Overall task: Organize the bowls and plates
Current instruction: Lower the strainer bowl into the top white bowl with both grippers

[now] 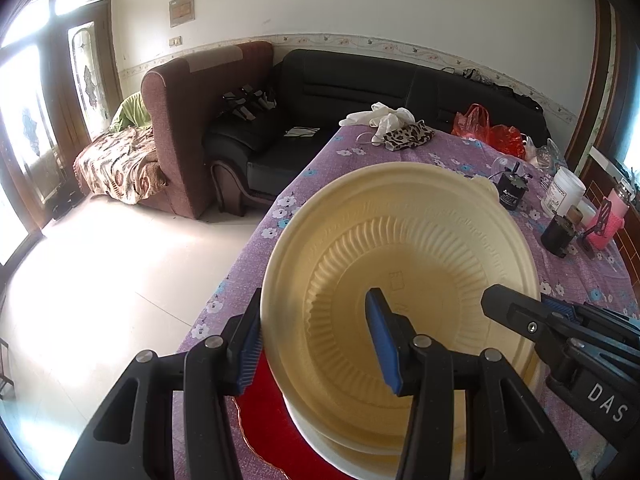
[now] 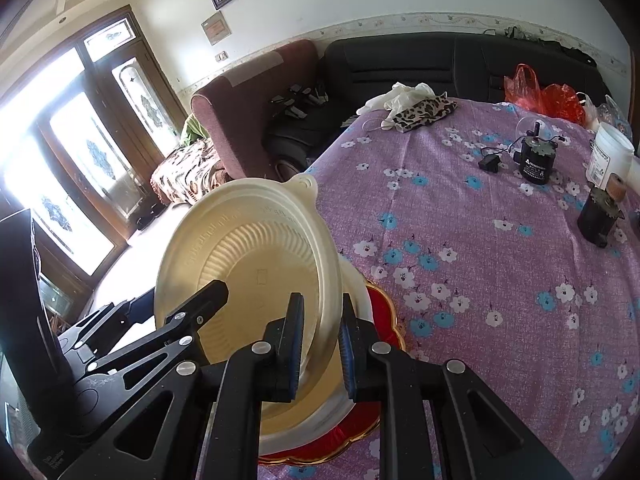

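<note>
On right gripper [image 1: 516,312] (black): "DAS", perhaps cut off.

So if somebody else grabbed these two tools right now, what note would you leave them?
Left gripper: fingers straddle the rim of the tilted cream bowl, one outside, one inside.
Right gripper: closed on the opposite rim.
Under the bowl: more cream bowls stacked on the red plate, on the purple tablecloth.
Left to do: set this bowl into the stack, then let go.

Black sofa [image 1: 360,80], maroon armchair [image 1: 192,120], seemingly glazed doors [image 1: 36,120].
</note>
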Tool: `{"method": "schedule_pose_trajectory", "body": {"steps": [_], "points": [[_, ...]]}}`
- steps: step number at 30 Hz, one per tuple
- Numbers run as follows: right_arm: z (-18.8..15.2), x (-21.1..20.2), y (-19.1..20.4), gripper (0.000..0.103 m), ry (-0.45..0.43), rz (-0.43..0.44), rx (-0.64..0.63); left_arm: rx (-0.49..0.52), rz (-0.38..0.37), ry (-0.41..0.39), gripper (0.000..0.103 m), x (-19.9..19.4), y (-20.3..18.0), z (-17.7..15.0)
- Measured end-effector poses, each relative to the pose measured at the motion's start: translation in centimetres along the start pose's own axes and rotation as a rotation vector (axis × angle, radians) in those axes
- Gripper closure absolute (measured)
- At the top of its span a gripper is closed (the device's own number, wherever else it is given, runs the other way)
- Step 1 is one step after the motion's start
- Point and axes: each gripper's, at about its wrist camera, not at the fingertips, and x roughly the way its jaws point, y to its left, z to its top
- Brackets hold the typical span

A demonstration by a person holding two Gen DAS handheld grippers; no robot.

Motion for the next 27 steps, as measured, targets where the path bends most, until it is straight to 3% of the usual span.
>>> {"method": "schedule_pose_trajectory", "body": {"steps": [11,15,20,27], "points": [[-0.2,-0.2,0.2,0.084,-0.019,-0.001,0.007,-0.018,-0.003,-0.008,0.053,0.1,0.3,-0.1],[-0.1,-0.5,0.1,0.084,-0.040,-0.004,0.018,-0.025,0.001,-0.025,0.037,-0.4,0.3,0.0],[0.1,-0.7,-0.2,0.080,-0.055,0.003,0.038,-0.030,0.004,-0.043,0.032,-1.1,0.7,0.1],[0.0,-1.5,-0.2,0.079,-0.067,0.004,0.040,-0.033,0.004,-0.046,0.031,-1.3,0.9,0.1]]}}
